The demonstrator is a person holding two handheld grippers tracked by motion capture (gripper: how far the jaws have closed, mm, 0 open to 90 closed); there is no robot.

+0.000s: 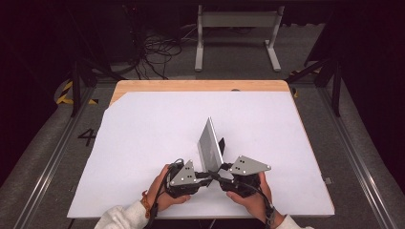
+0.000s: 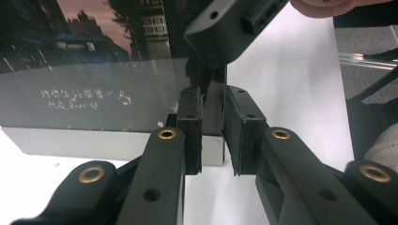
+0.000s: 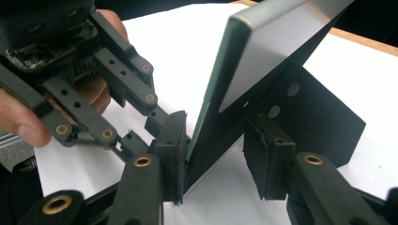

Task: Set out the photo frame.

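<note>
Both hands low, angled inward — left gripper (image 1: 206, 175) and right gripper (image 1: 216, 174) parted astride the picture frame (image 1: 210, 144).

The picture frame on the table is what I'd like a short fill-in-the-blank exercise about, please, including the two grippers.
1. The picture frame stands on a ____ sheet that covers the table.
2. Behind the frame, a ____ stand props it up.
3. The left gripper has its jaws on either side of the frame's ____ edge.
4. The right gripper is ____, with the frame between its jaws.

Missing words: white; black; bottom; open
</note>
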